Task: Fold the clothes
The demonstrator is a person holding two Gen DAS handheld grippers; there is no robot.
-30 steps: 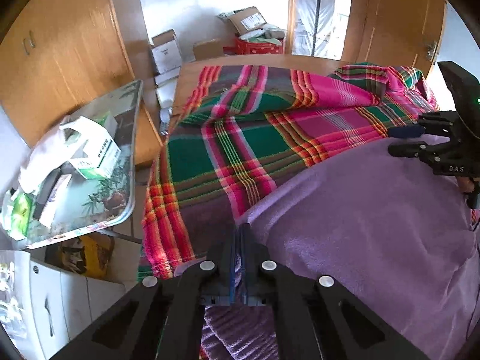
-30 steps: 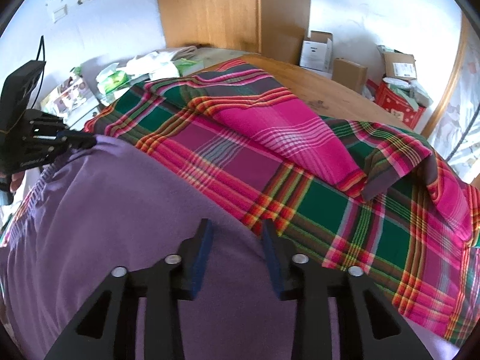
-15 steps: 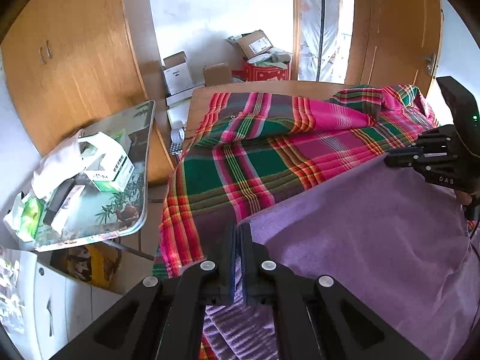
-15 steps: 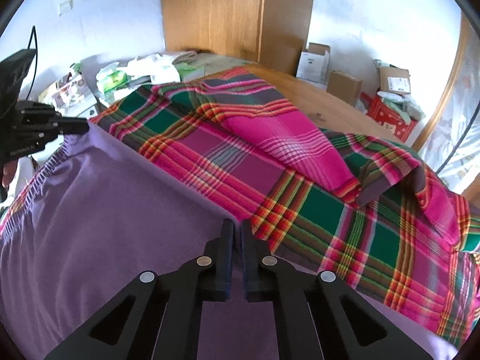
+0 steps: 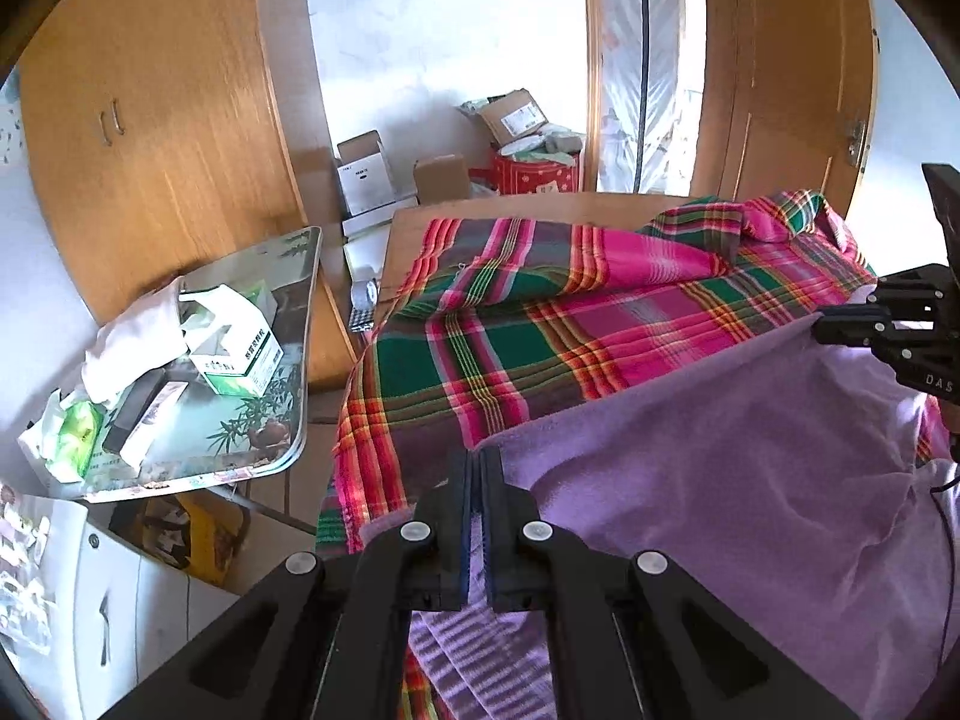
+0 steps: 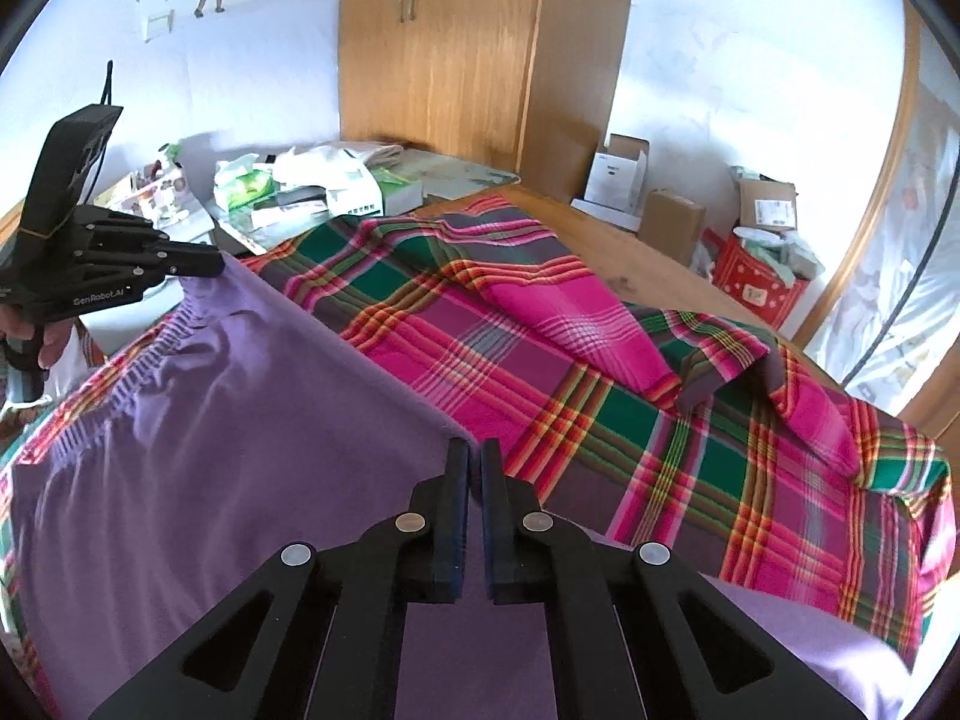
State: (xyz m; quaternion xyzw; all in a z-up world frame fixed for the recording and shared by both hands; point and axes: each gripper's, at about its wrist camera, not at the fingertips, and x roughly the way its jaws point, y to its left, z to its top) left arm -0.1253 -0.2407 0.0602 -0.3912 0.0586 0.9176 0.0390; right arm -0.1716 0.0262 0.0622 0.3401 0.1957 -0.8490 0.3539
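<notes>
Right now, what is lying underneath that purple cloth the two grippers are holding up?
Under the purple garment lies a plaid blanket, pink, green and red, showing past its edges. Both the left gripper and right gripper pinch it. The covered area stays hidden.

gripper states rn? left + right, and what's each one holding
Left gripper: closed, pinching a corner of the purple fabric garment.
Right gripper: closed, pinching the opposite corner of the same garment.
</notes>
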